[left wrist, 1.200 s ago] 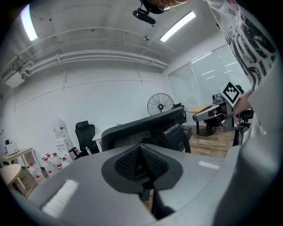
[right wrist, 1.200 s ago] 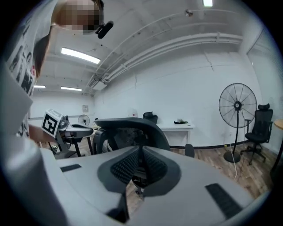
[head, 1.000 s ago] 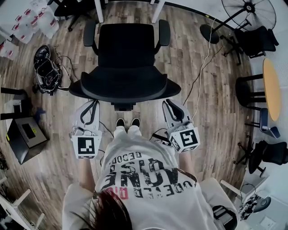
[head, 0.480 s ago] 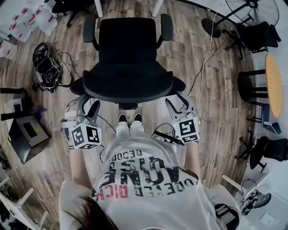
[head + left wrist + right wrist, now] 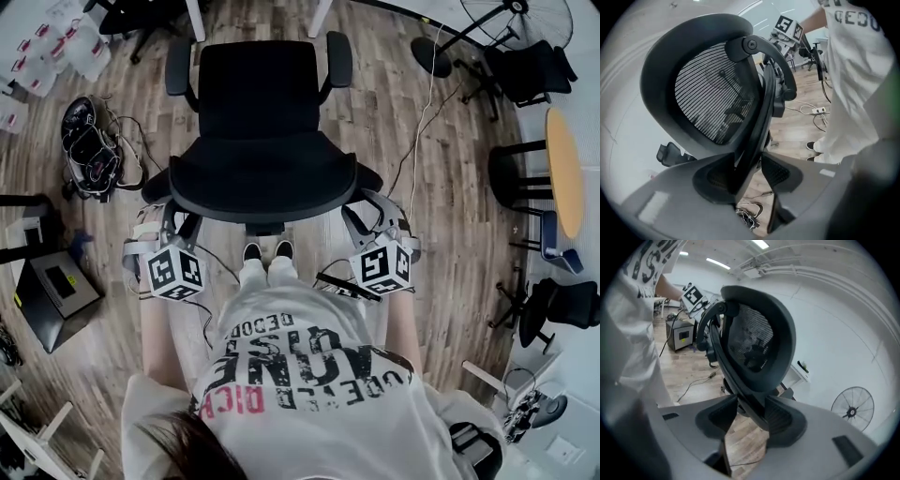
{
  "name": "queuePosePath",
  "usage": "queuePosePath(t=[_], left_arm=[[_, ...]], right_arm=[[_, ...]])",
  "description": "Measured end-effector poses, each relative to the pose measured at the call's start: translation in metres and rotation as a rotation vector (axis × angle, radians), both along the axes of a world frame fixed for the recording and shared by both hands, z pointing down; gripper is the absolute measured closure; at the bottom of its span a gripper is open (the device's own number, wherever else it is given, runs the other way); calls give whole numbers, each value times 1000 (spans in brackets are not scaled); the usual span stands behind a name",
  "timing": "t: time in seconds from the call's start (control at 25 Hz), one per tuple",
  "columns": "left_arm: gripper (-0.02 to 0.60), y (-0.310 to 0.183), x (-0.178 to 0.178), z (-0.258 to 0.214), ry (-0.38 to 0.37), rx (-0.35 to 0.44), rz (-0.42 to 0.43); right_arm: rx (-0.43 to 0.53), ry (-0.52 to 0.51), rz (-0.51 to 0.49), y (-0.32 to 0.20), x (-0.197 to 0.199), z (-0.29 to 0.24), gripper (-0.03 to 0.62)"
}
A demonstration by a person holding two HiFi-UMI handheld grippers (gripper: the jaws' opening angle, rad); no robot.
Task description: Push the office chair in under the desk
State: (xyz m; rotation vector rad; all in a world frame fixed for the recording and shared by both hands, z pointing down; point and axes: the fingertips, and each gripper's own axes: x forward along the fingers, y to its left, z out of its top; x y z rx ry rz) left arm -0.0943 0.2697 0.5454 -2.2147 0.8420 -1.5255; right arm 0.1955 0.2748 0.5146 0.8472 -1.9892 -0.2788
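Black chair [image 5: 262, 112], seat pointing at desk legs [image 5: 196, 21], backrest [image 5: 262, 180] lying crosswise.
Unclenched, just opened: left claw [image 5: 176, 217] and right claw [image 5: 373, 208], straddling backrest ends.

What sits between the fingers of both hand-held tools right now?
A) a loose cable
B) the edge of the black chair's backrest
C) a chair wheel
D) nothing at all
B: the backrest rim runs between the fingers of the left gripper and of the right gripper; both pairs have just been opening and stand apart round it.
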Motion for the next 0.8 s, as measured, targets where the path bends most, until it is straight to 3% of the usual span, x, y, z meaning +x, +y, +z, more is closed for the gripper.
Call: queuePosePath(t=[0.16,0.8], left_arm=[[394,-1,1,-1,4,-12,23],[397,-32,6,5,13,13,34]], right_arm=[[-3,108,-45,-5,-1,8,424],[5,85,-10,-37,5,10,418]])
